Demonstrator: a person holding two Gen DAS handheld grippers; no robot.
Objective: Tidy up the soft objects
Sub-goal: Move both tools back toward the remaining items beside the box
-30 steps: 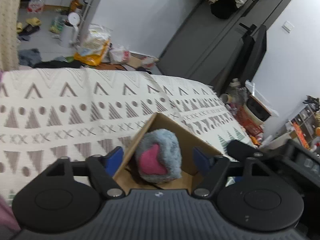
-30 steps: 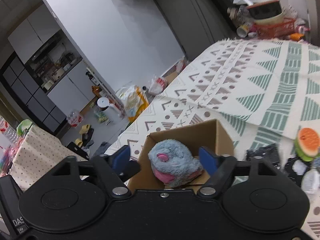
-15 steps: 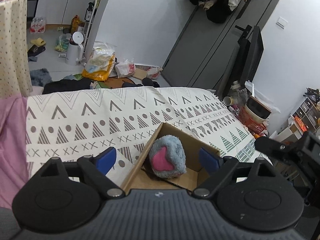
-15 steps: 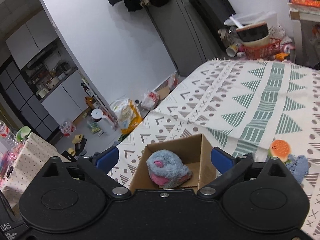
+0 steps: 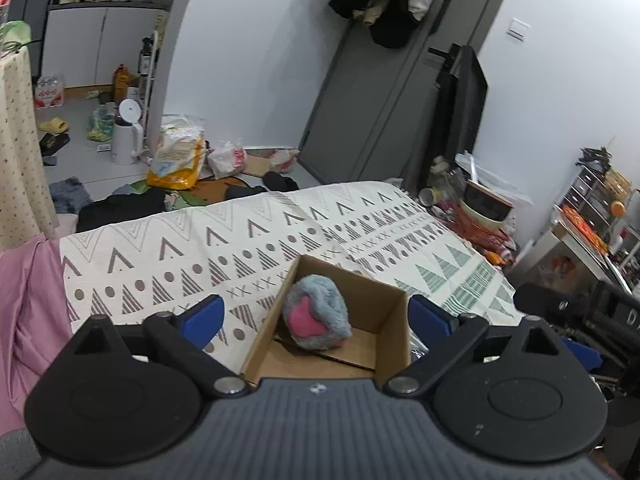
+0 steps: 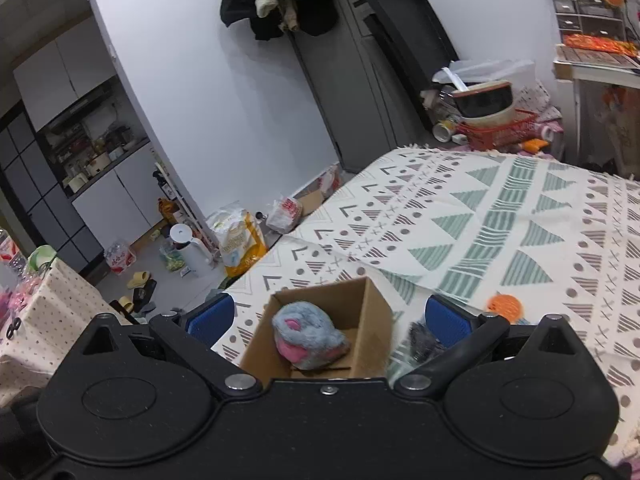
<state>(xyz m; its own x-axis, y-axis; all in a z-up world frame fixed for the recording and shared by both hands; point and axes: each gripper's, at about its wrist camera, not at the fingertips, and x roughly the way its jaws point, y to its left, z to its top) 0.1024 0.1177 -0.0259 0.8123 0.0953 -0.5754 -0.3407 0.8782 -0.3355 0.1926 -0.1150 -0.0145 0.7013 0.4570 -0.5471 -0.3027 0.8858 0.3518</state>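
Both grippers hover above the cardboard box [image 5: 384, 312], left gripper [image 5: 316, 316] and right gripper [image 6: 328, 316] spread wide, holding nothing. The grey plush toy [image 5: 318, 312] lies inside the box, pink patch facing 7 o'clock in the left wrist view; its long axis cannot be determined.

— What is seen in the cardboard box [image 5: 384, 312]?
— A fluffy grey toy [image 5: 318, 312] with a pink patch is seen lying on its side, against the box's left wall.
— Where is the box placed?
— It is set open on the patterned blanket [image 6: 500, 216], near the blanket's front edge.
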